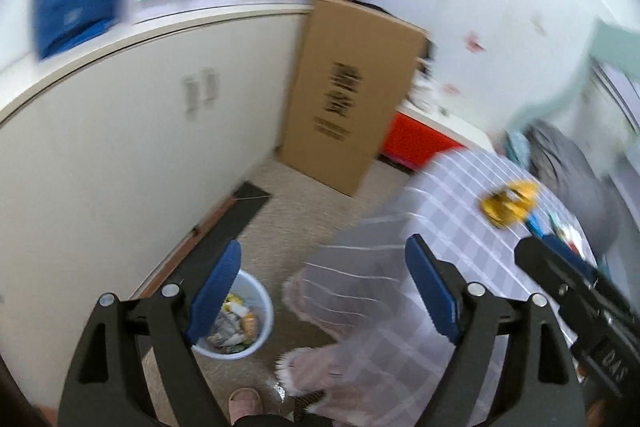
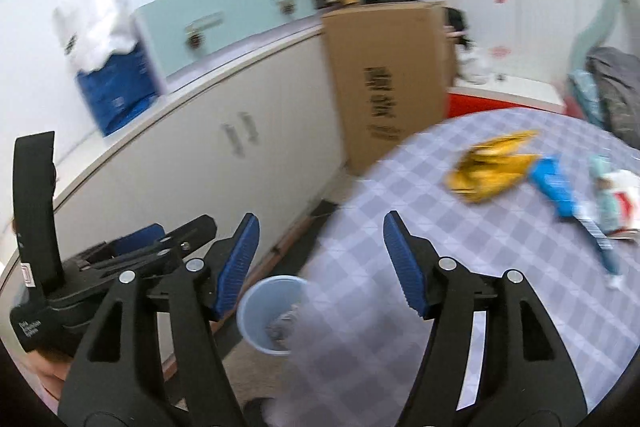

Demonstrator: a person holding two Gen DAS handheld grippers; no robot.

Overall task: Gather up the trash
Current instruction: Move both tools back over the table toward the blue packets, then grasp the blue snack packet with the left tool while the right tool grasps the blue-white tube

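A pale blue trash bin [image 1: 256, 311] with several wrappers inside stands on the carpet beside the table; it also shows in the right wrist view [image 2: 260, 307]. A crumpled yellow wrapper [image 2: 490, 165] lies on the checked tablecloth [image 2: 460, 267], with a blue wrapper [image 2: 554, 185] and a teal-and-white wrapper [image 2: 608, 195] to its right. The yellow wrapper also shows in the left wrist view [image 1: 508, 203]. My left gripper [image 1: 324, 291] is open and empty, high above the bin and table edge. My right gripper [image 2: 320, 263] is open and empty over the table's left edge.
A white cabinet [image 1: 120, 147] runs along the left. A tall cardboard box [image 1: 352, 95] leans at its far end, with a red box [image 1: 416, 143] behind. A grey garment [image 2: 616, 95] sits at the far right. A slippered foot [image 1: 245, 401] is on the carpet.
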